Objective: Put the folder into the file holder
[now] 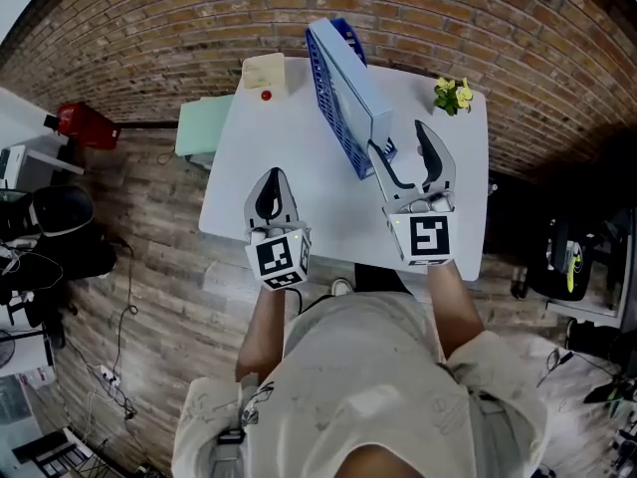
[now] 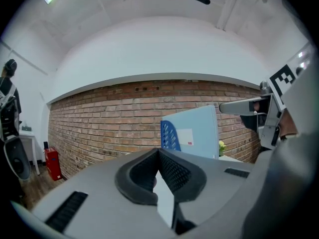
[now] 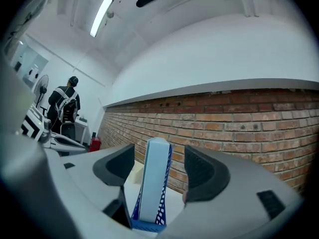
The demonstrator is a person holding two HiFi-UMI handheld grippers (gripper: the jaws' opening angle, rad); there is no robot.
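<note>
The right gripper [image 3: 158,166] has its 2 jaws spread wide and grips nothing. Just ahead, framed between them with the pads clear of it, the light-blue folder [image 3: 153,179] stands upright inside the blue file holder [image 3: 162,203]. To its left, the left gripper [image 2: 158,156] is closed and empty over the white table [image 1: 299,187].

Grey left gripper [image 1: 273,175] and right gripper [image 1: 396,137] bear black jaws and black-and-white marker cubes [image 1: 279,259]; pale short-sleeved shirt [image 1: 378,366]
</note>
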